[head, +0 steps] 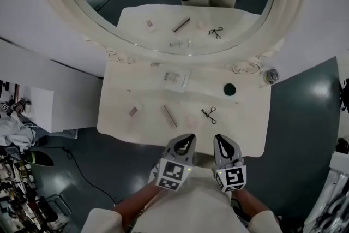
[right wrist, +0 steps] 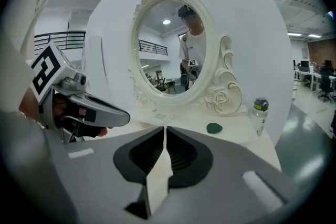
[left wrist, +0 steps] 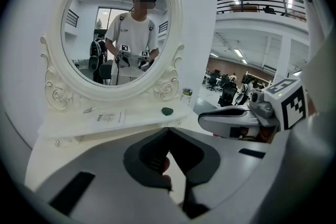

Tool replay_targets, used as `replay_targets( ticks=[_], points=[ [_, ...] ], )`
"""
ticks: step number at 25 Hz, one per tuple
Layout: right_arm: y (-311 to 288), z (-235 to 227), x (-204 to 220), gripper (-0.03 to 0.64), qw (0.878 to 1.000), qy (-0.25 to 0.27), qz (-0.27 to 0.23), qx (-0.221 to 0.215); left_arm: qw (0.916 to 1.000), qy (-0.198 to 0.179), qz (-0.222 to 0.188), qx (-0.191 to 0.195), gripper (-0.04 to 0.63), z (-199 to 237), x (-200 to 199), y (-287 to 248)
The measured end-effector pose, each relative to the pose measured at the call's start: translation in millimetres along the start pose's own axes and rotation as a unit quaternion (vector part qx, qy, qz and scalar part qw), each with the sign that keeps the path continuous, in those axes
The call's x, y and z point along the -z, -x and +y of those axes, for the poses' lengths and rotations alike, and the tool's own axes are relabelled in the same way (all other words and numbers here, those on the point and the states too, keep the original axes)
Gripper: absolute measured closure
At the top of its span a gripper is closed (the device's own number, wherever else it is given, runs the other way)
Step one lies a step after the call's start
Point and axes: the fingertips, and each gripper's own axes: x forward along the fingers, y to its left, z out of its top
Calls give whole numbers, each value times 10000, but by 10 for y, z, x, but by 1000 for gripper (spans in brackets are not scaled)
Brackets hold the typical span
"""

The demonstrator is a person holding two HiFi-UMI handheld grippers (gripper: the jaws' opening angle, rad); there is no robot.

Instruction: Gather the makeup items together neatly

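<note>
While the person stands before a white dressing table [head: 256,133], the left gripper [head: 184,144] and right gripper [head: 220,145] hang side by side at the bottom centre of the head view, over the table's near edge. Each one's jaws are pressed fully together, with nothing held between them and no makeup item touched. Both point up the frame toward the oval mirror [head: 54,3].

The makeup lies scattered across the tabletop, each piece apart from the others. A slim stick [head: 169,116] lies just above the left gripper, its long axis running diagonally from upper left to lower right. To its right sits a pale round item [head: 192,117], then a black eyelash curler [head: 209,113], lying aslant; which end is which is too small to tell. A small compact [head: 133,112] rests toward the left edge. A clear packet [head: 175,79] lies farther up, near the mirror's base, and a dark green puff [head: 230,89] sits at upper right. A bottle [head: 271,75] stands at the far right corner.
</note>
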Motion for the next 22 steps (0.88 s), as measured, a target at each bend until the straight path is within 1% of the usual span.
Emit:
replay_targets(
  ticks=[9,13,17,22],
  points=[
    [-206,18,183,612,9988,83,390,-279,9997,186,140,-99,597,79,156,-98],
    [-294,73,278,612,9973,184,522,-473,9991,366,165,-119,597,91,237,-169],
    [-393,147,375,612,9953,298,678,-632,9980,516,248,-264,597,179,337,-202],
    [-514,209,471,607,9919,559,835,-771,9964,646,326,-433,597,294,438,-213]
  ],
)
